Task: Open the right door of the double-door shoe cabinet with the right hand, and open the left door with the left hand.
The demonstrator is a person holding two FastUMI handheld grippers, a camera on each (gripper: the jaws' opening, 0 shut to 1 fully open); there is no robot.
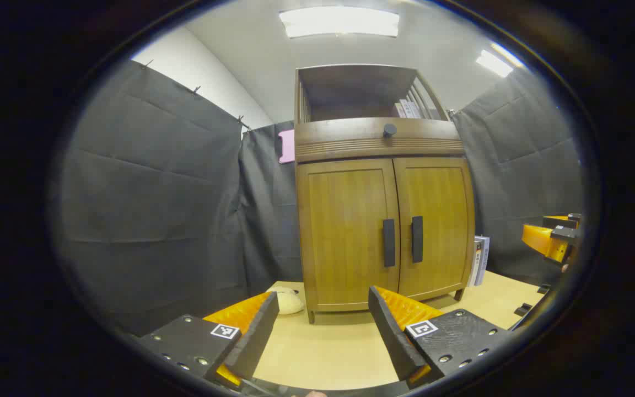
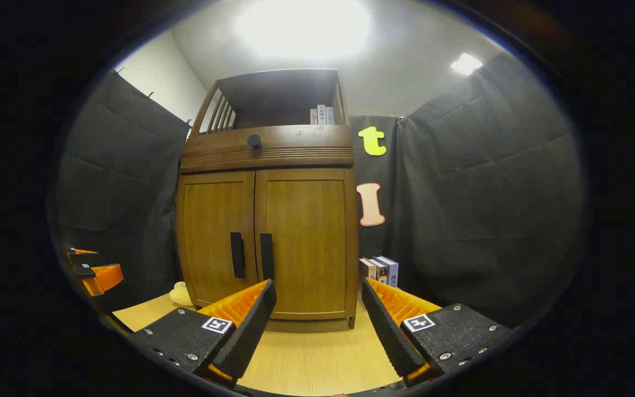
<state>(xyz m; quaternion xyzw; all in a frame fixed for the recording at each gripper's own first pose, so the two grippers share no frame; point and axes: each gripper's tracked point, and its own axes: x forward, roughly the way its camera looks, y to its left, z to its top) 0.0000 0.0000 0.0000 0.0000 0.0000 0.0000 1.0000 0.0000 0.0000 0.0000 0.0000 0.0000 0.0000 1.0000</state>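
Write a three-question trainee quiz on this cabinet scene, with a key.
1. True or false: both doors of the shoe cabinet are shut.
2. What stands beside the cabinet's right side on the table? A) books B) a mug C) a shoe
3. Fill in: the right gripper has its jaws ____.

Key: 1 true. 2 A, the books. 3 open, like the left gripper.

Both views face the shoe cabinet (image 1: pixel 383 220), seemingly near.
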